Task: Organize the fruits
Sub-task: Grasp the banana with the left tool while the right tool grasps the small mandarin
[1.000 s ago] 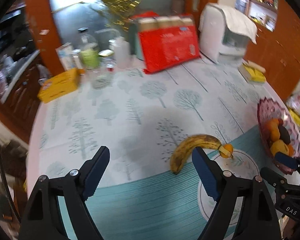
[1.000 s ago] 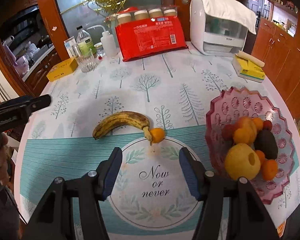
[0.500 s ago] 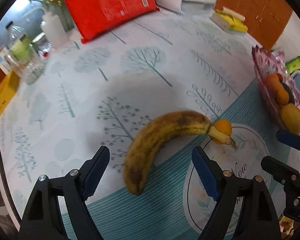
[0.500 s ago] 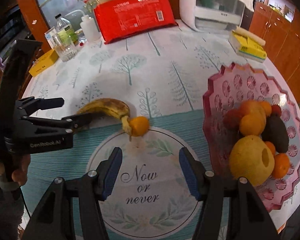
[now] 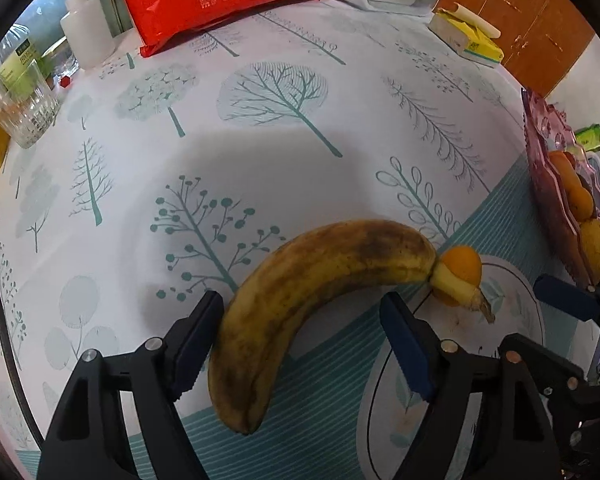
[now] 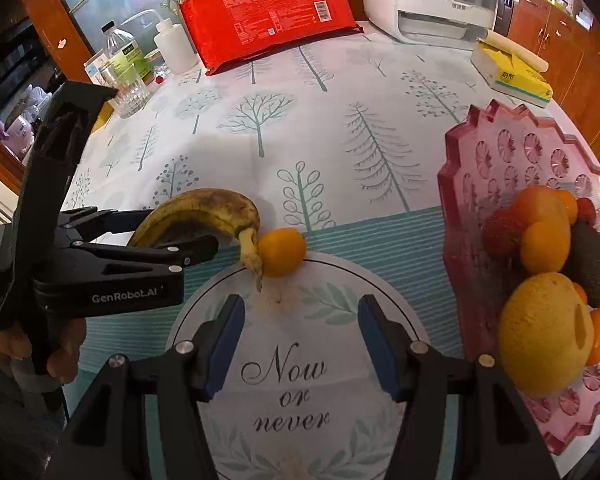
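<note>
The left gripper's (image 5: 302, 342) fingers (image 5: 198, 336) have dropped around the banana (image 5: 300, 292) on the table (image 5: 260, 128) and begun closing; only one pad touches it. The right gripper (image 6: 300, 344) hangs half-open and empty near the orange (image 6: 281, 251). A lift toward the dish (image 6: 512, 156) looks next.

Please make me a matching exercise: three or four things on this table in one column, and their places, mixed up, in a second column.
1. brown-spotted yellow banana
2. small round orange fruit
3. dark green avocado
4. flat red plastic package

a. in the pink glass dish
b. far table edge
c. between the left hand-held gripper fingers
d. touching the banana's stem

Pairs: 1-c, 2-d, 3-a, 4-b
</note>
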### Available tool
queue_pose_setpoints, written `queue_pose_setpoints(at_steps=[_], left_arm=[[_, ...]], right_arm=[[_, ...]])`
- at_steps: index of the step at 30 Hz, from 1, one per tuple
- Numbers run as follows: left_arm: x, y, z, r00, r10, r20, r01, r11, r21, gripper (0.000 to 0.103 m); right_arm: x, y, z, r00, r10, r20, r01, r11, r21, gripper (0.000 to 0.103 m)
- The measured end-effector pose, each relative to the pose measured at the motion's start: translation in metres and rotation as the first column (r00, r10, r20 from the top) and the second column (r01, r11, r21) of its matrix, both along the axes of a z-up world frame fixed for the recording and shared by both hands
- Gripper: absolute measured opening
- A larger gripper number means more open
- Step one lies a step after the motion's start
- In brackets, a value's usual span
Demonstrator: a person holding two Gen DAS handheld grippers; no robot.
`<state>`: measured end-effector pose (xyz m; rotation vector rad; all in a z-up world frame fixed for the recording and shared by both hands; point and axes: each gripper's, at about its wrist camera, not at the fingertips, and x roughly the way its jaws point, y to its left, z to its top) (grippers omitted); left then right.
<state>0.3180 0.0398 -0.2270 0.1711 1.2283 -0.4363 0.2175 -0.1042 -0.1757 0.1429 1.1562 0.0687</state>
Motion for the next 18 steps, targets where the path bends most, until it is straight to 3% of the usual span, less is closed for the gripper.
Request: queue_pose_setpoints(at_steps=[3, 4, 7, 9, 18], left_arm=[[0.002, 0.0, 0.0, 0.999, 0.012, 0.03, -0.012, 1.0, 0.003, 0.065], [0.001, 0.002, 0.002, 0.999, 0.016, 0.045, -0.017, 1.0, 0.011, 0.054], [0.001, 0.008, 0.005, 0.998, 0.029, 0.048, -0.028, 0.999, -0.018, 0.034], [0.002, 0.017, 0.006, 0.998, 0.063, 0.022, -0.062, 0.996, -0.066, 0.032], [-0.016, 0.074, 0.012, 0.961, 0.276, 0.01, -0.273, 0.956, -0.105, 0.031]], right_arm=[[0.0, 0.004, 0.0, 1.0, 0.019, 0.02, -0.019, 1.0, -0.003, 0.06], [0.001, 0.006, -0.001, 0.999, 0.026, 0.019, -0.026, 1.0, -0.002, 0.06], [0.003, 0.006, -0.005, 1.0, 0.028, 0.013, -0.028, 1.0, 0.004, 0.06], [0.005, 0.007, -0.008, 1.0, 0.027, 0.007, -0.027, 1.0, 0.005, 0.06], [0.019, 0.017, -0.017, 0.996, 0.027, 0.087, -0.025, 0.999, -0.03, 0.06]])
